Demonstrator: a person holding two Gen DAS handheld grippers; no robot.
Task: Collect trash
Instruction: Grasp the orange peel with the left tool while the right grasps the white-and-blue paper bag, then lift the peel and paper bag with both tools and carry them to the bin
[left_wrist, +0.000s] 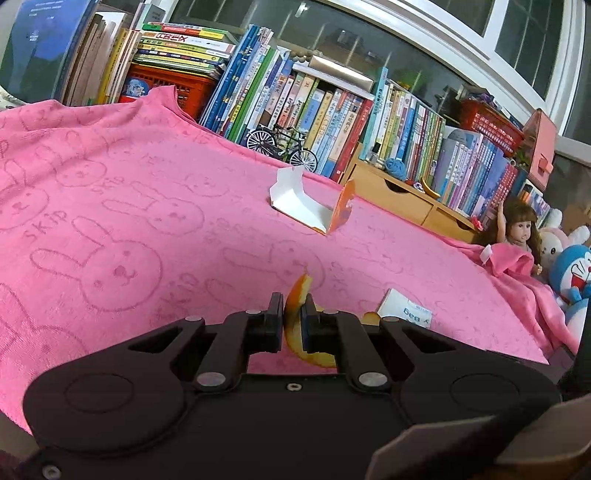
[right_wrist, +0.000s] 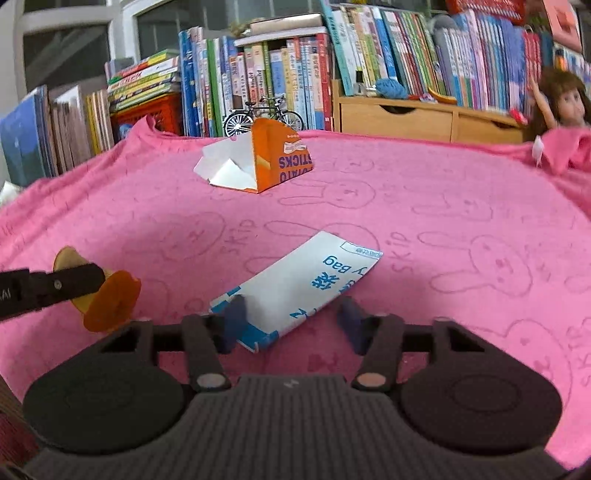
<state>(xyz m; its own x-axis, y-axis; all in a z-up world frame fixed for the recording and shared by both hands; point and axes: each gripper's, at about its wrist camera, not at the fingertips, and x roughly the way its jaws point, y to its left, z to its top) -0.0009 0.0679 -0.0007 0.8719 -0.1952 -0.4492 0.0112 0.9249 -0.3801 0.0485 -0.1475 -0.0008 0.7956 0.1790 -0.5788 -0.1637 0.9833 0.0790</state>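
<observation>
left tool (left_wrist: 292, 314): pinched narrow on a curl of orange peel (left_wrist: 297, 295), which stands up between the pads and hangs out behind them.
right tool (right_wrist: 291, 321): jaws standing apart around the near end of the white-and-blue paper bag (right_wrist: 299, 288); the left pad seems to overlap its corner, the right pad stands clear, so nothing looks gripped yet.
peel, handling: light, limp and likely a bit slick; the mid-strip hold looks sound, but a jerk could let it slide out.
paper bag, handling: flat, very light, thin and floppy, lying flush on the cloth; probably best taken by the slightly raised near edge, since a flat pinch may gather cloth with it.
snack box (right_wrist: 258, 162): torn orange-and-white card, further back near the far edge of the cloth; light but stiff, and its upright flap offers an easy hold.
surface: pink towel (right_wrist: 443, 229) with rabbit outlines spread over the bench; soft, easy to bunch.
room: packed books (right_wrist: 258, 81), a toy bicycle (right_wrist: 264, 114), wooden drawers (right_wrist: 424, 114), a doll (right_wrist: 561, 103) and plush toys (left_wrist: 570, 269) at the right edge; windows behind.
</observation>
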